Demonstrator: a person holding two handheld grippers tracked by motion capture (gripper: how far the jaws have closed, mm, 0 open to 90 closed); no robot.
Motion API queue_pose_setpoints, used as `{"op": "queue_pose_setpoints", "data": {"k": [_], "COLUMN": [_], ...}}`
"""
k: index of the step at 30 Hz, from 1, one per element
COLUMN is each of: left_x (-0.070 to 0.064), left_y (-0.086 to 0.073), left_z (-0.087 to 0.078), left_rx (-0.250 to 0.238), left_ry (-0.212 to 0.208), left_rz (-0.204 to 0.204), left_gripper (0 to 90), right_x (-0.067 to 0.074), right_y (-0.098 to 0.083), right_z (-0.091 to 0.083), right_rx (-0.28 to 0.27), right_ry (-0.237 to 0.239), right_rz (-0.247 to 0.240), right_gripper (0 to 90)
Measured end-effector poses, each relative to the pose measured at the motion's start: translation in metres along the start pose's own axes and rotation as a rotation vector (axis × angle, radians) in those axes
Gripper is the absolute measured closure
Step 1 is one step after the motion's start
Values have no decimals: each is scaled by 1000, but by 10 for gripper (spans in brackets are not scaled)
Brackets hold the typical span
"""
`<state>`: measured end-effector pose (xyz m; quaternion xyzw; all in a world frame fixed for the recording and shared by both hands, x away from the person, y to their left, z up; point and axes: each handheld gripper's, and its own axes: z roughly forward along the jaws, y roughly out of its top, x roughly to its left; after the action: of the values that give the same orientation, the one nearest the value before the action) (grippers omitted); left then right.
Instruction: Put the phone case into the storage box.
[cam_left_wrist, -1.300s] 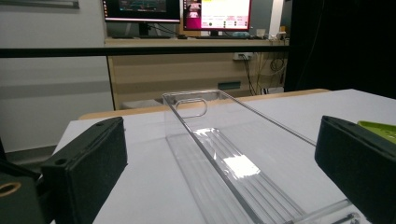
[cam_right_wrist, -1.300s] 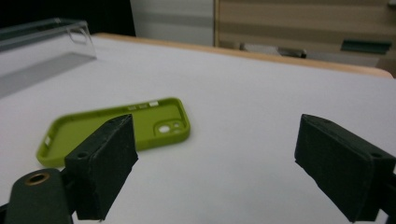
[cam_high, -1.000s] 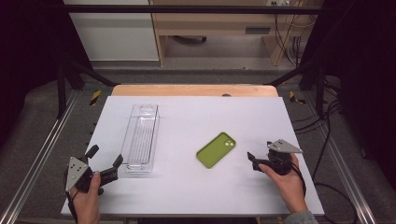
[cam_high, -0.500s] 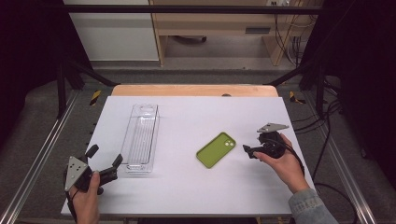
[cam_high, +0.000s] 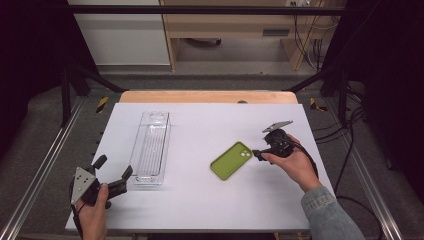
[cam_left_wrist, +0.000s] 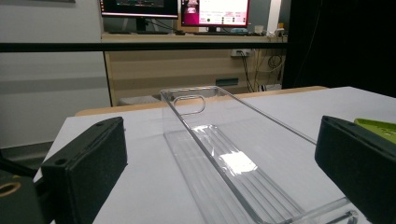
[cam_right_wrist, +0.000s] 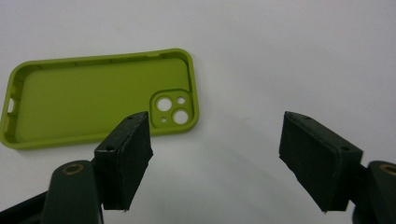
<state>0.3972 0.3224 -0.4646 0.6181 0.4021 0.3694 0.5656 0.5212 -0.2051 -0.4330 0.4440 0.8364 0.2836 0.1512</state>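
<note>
On the white table (cam_high: 210, 205), the left gripper (cam_high: 114, 174) rests at about 7 o'clock, its jaws spread wide with nothing between them, pointing toward the near end of the clear plastic tray (cam_high: 151, 147). The tray lies lengthwise at about 9 o'clock from the table's middle and is empty. To its right, near the middle, lies the green phone case (cam_high: 231, 160), hollow side up, with the camera cut-out at its 2 o'clock corner. The right gripper (cam_high: 260, 155) is just beside that corner; its jaws have just been closing but are moderately apart, and nothing is between them. In the right gripper view the case (cam_right_wrist: 98, 95) sits at 10 o'clock from the jaws, not between them. I think the risk is this: if the jaws close from here, they may catch only the thin soft rim, so the case could bend, slip out or slide away across the smooth table.
</note>
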Motion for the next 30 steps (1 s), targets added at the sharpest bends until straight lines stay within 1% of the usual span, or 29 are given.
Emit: {"op": "queue_pose_setpoints", "data": {"k": [2,5,6,9,13,18,23,27,30], "left_x": [0,0,0,0,0,-1,-2,-2,-3], "left_y": [0,0,0,0,0,0,0,-1,-1], "left_z": [0,1,1,1,1,2,2,3,4], "left_rx": [2,4,4,5,6,8,12,14,17], "left_ry": [-4,-7,-8,-10,-12,-14,-21,-25,-29], "left_rz": [2,6,7,8,9,10,14,17,20], "left_gripper": [19,18,18,19,19,19,19,19,19], "right_x": [1,2,2,4,5,4,2,0,-1], "right_y": [3,6,6,9,10,11,10,10,10], "right_z": [4,10,12,17,22,28,33,37,44], "right_rx": [5,28,29,25,33,32,33,29,35], "right_ry": [5,9,12,23,27,30,37,53,68], "right_rz": [5,5,-1,13,15,17,30,33,61], "right_gripper": [255,264,266,299,331,406,487,546,576]}}
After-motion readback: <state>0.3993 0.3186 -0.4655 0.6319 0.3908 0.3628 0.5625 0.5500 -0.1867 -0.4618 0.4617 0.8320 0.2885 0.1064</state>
